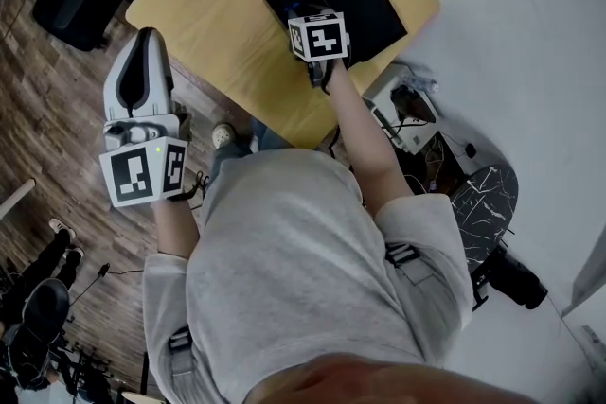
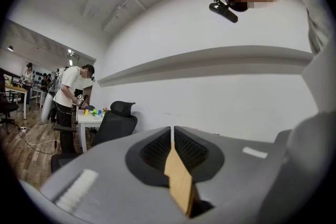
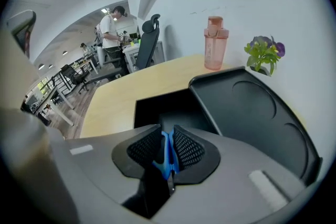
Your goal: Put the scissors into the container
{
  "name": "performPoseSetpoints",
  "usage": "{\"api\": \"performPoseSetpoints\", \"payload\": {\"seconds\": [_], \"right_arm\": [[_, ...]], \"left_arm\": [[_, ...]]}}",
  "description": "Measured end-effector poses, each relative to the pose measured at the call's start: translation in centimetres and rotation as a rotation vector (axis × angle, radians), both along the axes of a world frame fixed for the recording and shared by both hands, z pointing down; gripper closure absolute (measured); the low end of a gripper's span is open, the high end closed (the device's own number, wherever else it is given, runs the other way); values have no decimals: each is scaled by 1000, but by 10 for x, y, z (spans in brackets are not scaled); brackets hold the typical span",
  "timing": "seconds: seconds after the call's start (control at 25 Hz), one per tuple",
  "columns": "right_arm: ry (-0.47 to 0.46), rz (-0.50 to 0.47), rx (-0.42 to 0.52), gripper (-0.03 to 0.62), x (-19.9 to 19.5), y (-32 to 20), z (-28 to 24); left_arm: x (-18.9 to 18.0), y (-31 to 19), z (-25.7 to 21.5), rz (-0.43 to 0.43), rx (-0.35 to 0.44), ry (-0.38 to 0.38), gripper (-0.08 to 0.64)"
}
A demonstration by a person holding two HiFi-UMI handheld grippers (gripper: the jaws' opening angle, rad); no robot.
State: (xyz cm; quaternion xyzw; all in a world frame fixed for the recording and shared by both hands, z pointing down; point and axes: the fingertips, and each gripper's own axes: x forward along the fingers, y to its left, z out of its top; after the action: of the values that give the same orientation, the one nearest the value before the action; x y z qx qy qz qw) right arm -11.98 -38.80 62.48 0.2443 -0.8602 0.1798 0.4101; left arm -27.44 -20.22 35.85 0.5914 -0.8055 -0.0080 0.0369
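My right gripper (image 1: pixel 312 19) hangs over the black container (image 1: pixel 289 0) on the wooden table (image 1: pixel 218 5). In the right gripper view this gripper (image 3: pixel 167 136) is shut on the blue-handled scissors (image 3: pixel 167 159); only the blue handle shows between the pads. Just ahead lies the container's open box (image 3: pixel 157 107), with its lid (image 3: pixel 252 113) folded out to the right. My left gripper (image 1: pixel 144 43) is held off the table's near left edge, above the floor. It is shut (image 2: pixel 172 136), and a tan sliver shows in the slit below the pads; I cannot tell what it is.
A pink bottle (image 3: pixel 214 43) and a small potted plant (image 3: pixel 264 52) stand at the table's far side by the white wall. A white box with cables (image 1: pixel 402 104) and a black stool (image 1: pixel 488 199) sit on the floor at right. An office chair (image 2: pixel 113 123) and a person (image 2: pixel 71 97) are across the room.
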Motion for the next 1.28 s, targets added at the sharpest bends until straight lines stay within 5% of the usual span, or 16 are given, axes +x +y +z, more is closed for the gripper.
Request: {"api": "performPoseSetpoints", "payload": {"seconds": [0.12,0.24,0.52,1.28], "right_arm": [[-78,32,38,520,-1,6,-26],[-156,75,101,589,2,14,-56],[-306,165,237,589,23,31,-125],[-524,289,576,588,95,101,-264]], "left_arm": [[-1,3,-6,25,19,-3,483],[0,5,-14,56,42,-9,483],[13,-1,-33,156,96,-26,483],[64,15,-74,340,201,-67,483]]}}
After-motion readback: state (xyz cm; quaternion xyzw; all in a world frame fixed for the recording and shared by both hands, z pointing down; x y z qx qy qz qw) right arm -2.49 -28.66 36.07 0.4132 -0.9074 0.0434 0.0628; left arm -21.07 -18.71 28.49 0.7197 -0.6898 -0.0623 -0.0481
